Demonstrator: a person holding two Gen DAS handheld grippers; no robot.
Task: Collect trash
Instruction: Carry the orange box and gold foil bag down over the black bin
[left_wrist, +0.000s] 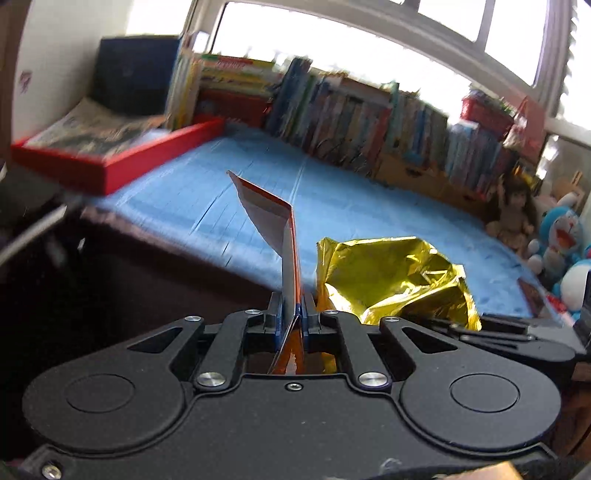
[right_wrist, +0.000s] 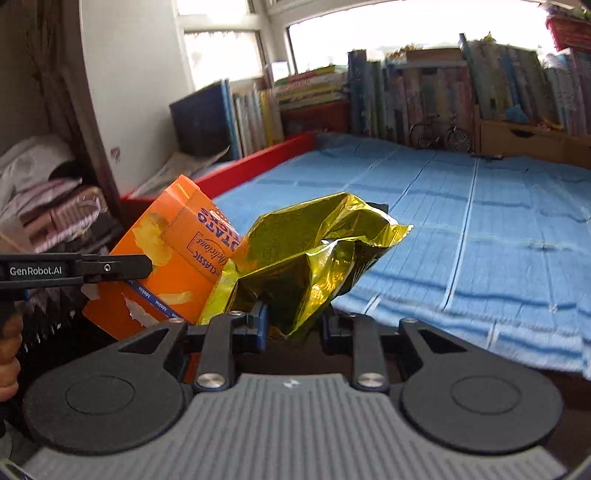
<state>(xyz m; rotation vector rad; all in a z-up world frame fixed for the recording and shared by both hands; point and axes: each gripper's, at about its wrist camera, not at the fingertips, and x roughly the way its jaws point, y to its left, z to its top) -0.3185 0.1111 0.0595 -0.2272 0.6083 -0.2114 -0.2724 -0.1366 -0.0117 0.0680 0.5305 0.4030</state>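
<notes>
My left gripper (left_wrist: 291, 314) is shut on a flattened orange snack box (left_wrist: 277, 221), seen edge-on and sticking up and away from the jaws. The same orange box (right_wrist: 173, 254) shows its printed face at the left of the right wrist view, with the left gripper's black finger (right_wrist: 122, 267) across it. My right gripper (right_wrist: 295, 325) is shut on a crumpled gold foil wrapper (right_wrist: 314, 251), which bulges above the jaws. That gold wrapper (left_wrist: 395, 280) also appears just right of the box in the left wrist view. Both are held over the near edge of a blue mat (right_wrist: 480, 229).
A red-framed box (left_wrist: 110, 162) lies at the mat's far left. A row of books (left_wrist: 369, 122) lines the window side. A doll (left_wrist: 513, 214) and blue plush toys (left_wrist: 561, 240) sit at the right. A small bicycle model (right_wrist: 439, 136) stands by the books. A hand (right_wrist: 9, 354) grips the left tool's handle.
</notes>
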